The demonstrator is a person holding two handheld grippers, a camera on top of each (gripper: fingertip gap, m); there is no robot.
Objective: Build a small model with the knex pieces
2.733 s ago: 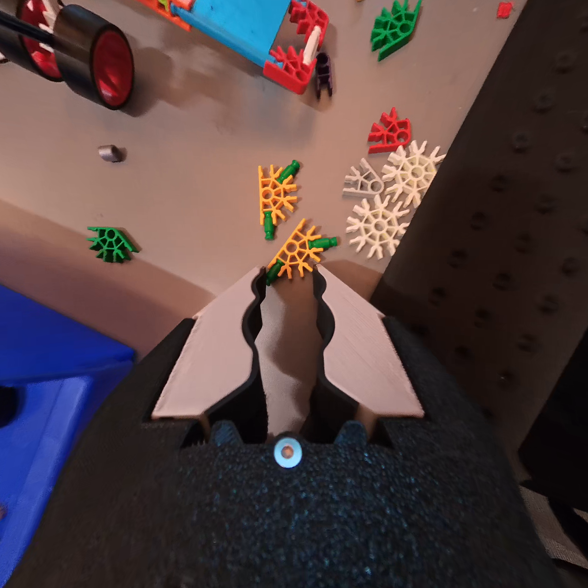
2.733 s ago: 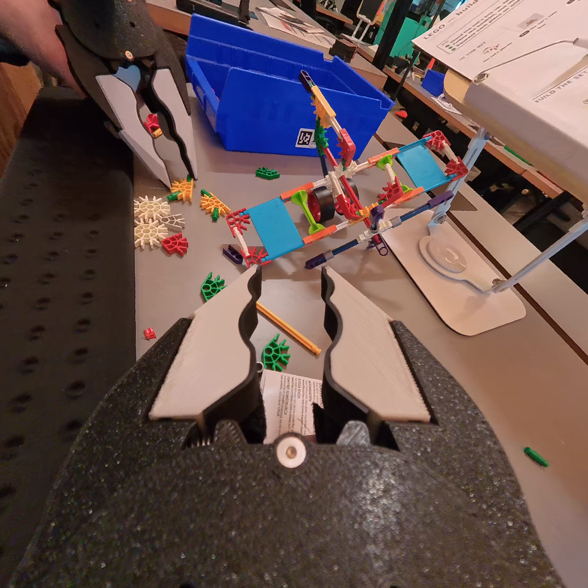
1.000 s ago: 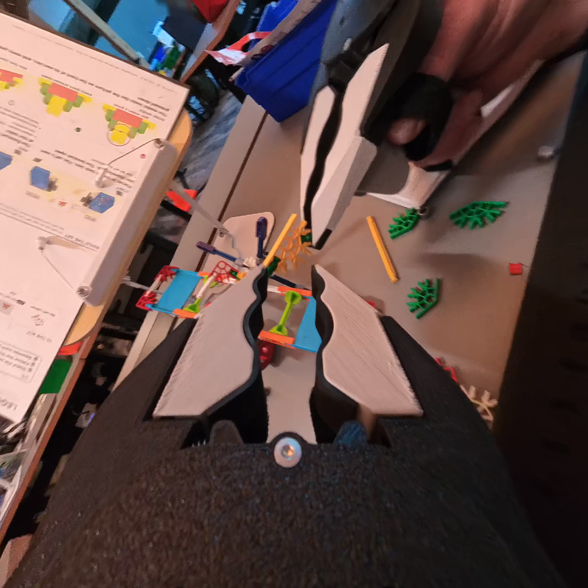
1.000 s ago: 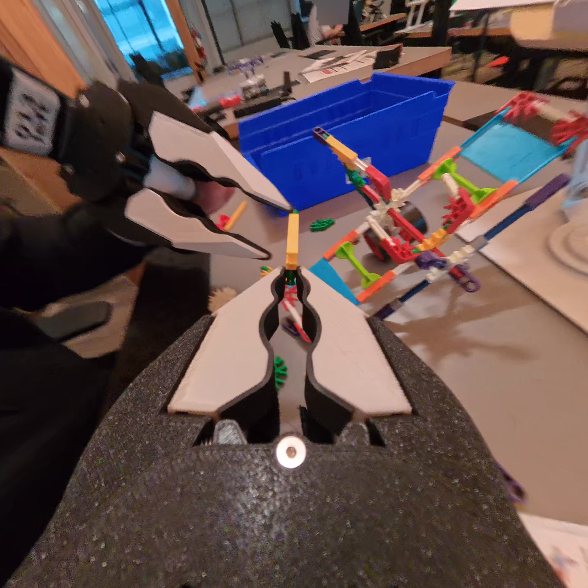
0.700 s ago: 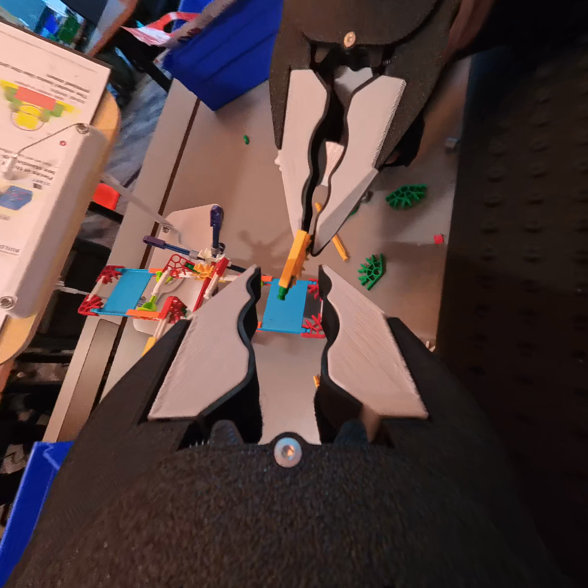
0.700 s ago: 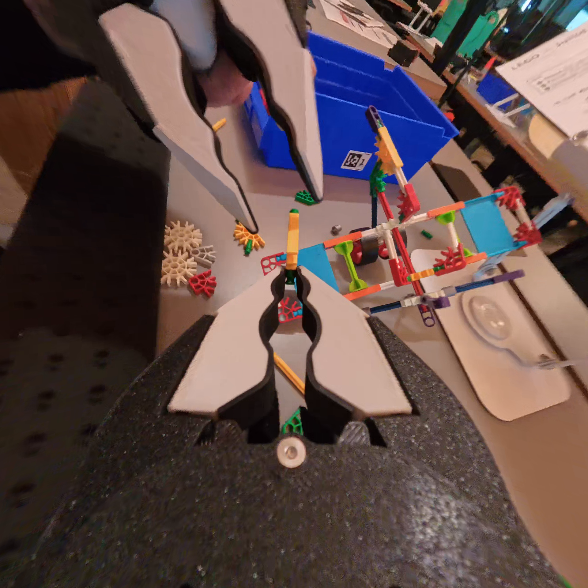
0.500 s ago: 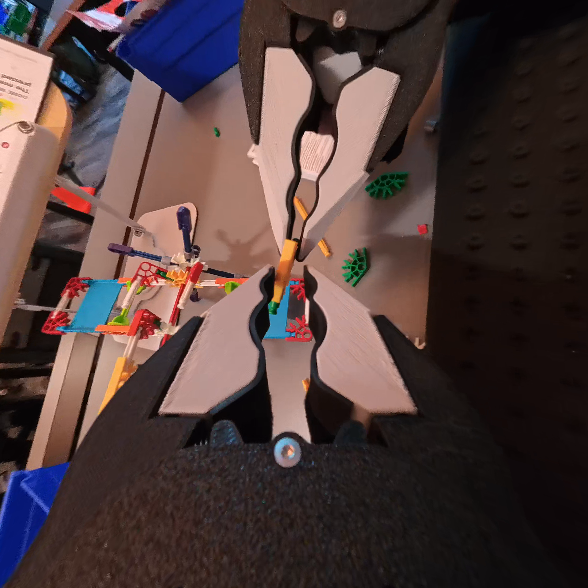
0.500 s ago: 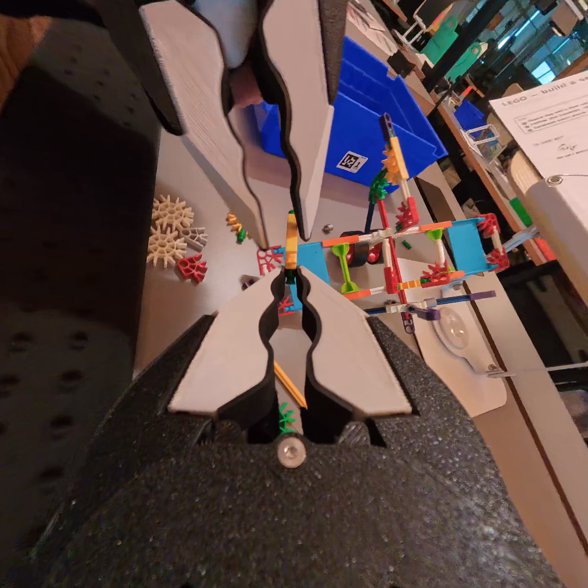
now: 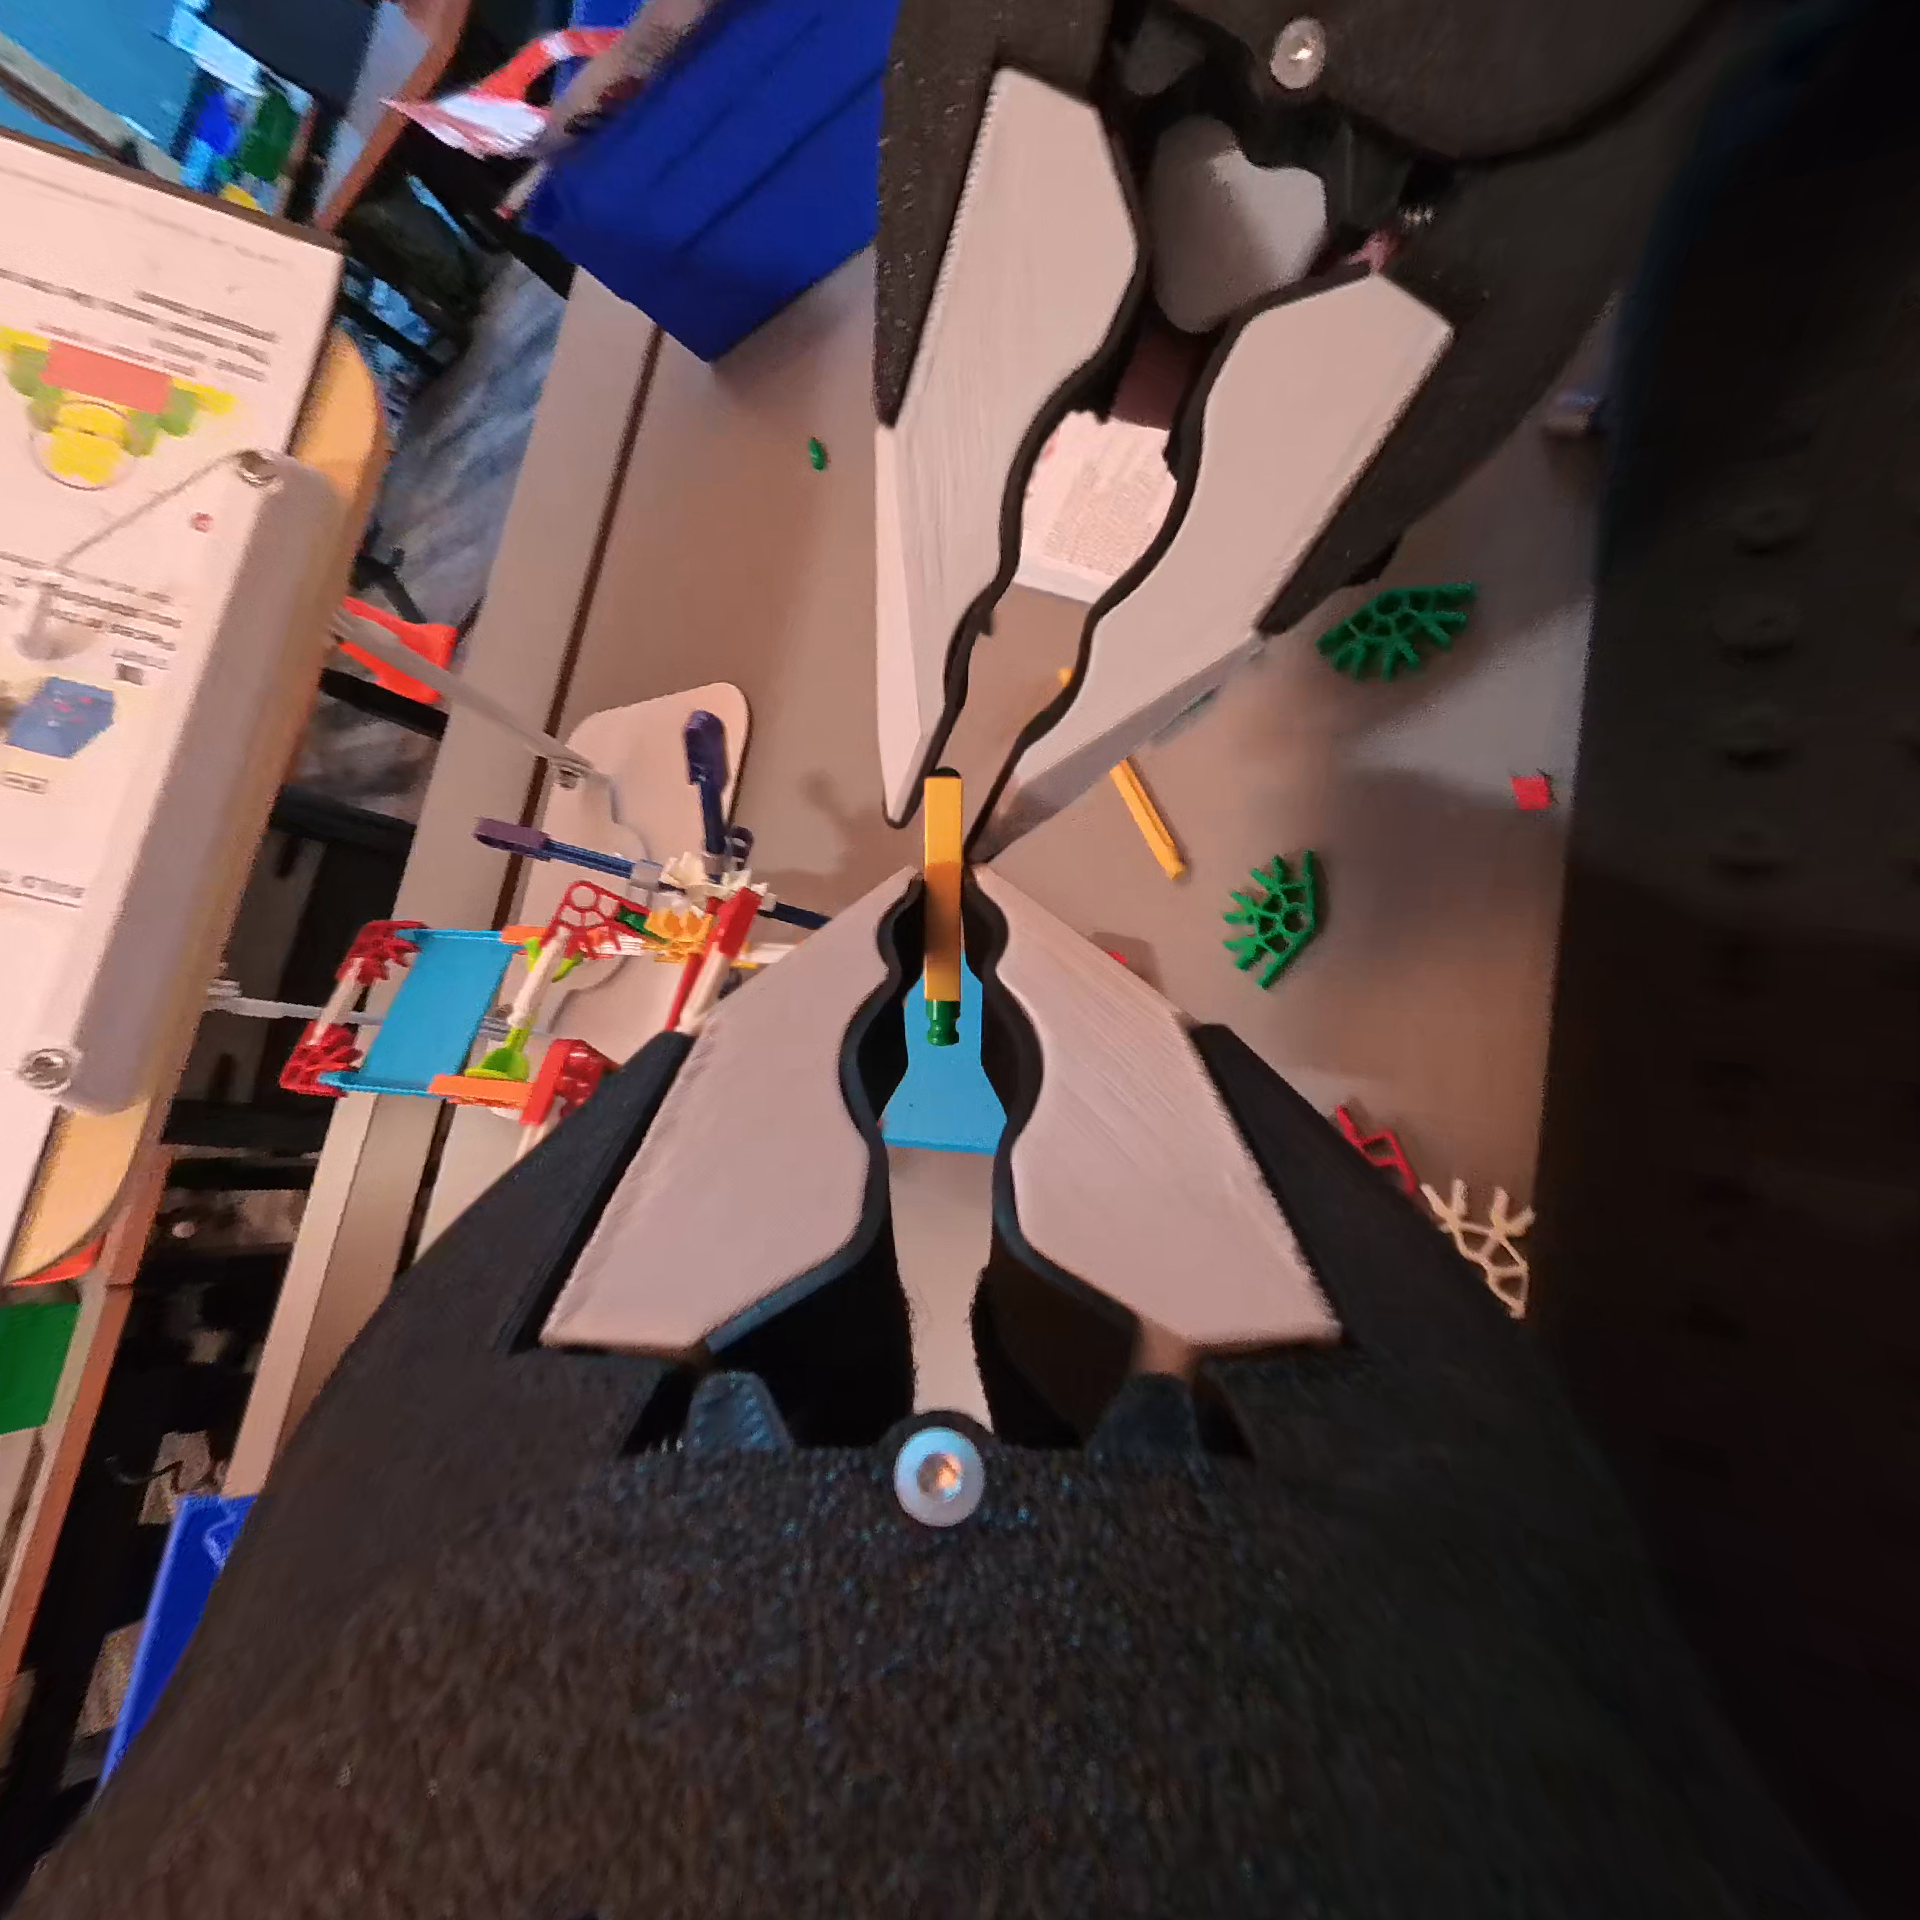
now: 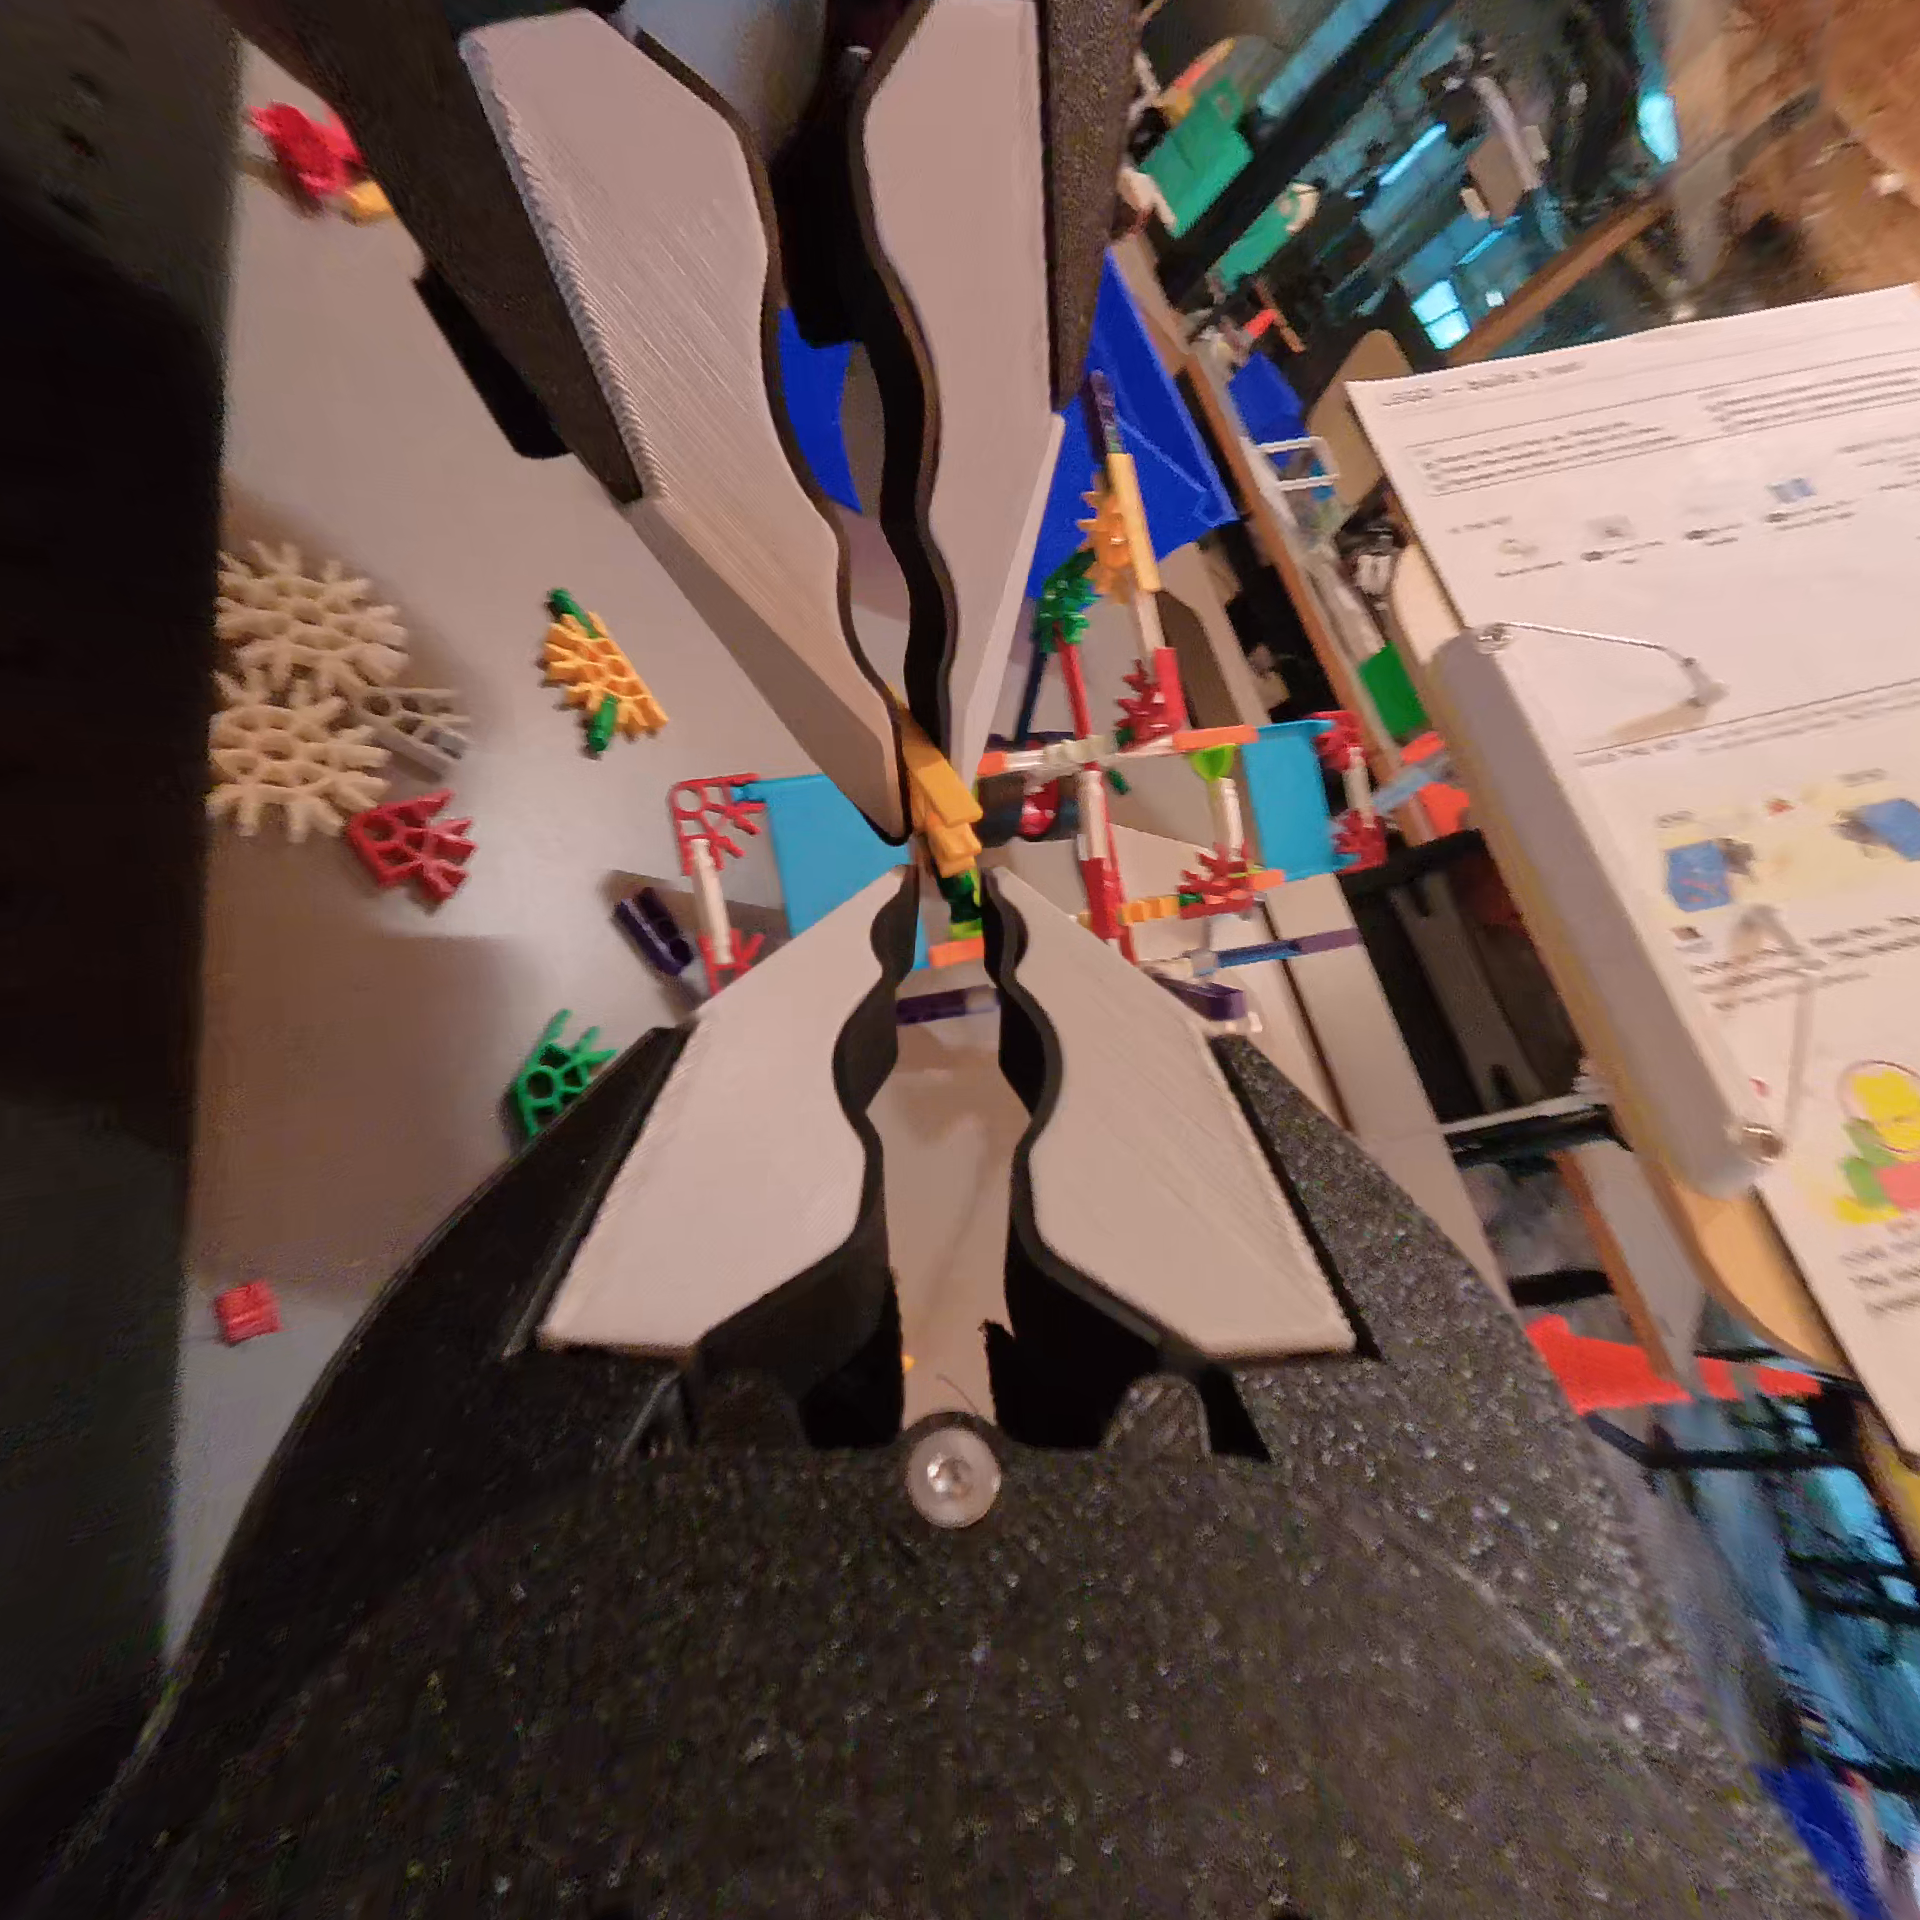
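The left gripper [image 9: 942, 883] is clenched on a yellow connector [image 9: 941, 894], held edge-on in the air between its fingertips, with a short green peg [image 9: 942, 1018] sticking out of the end that faces the left wrist camera. The right gripper [image 10: 948, 878] meets it head-on, tip to tip, with its fingertips on either side of the connector's other end. Its jaws look slightly parted, and through the blur I cannot tell whether they pinch the piece or only flank it. Both tools hang above the grey table [image 10: 332, 436], directly over a toy frame [image 10: 1195, 810] of rods and blue panels that stands just behind the held piece, so there is little room below the tips. Loose parts lie around: white snowflake pieces [image 10: 301, 686], a red piece [image 10: 410, 842], a second yellow connector with green pegs [image 10: 597, 670], green fan pieces [image 9: 1273, 914] and a thin yellow rod [image 9: 1143, 821]. A blue bin [image 9: 717, 177] sits farther back, and an instruction sheet on a stand [image 10: 1714, 623] rises at the table's edge.
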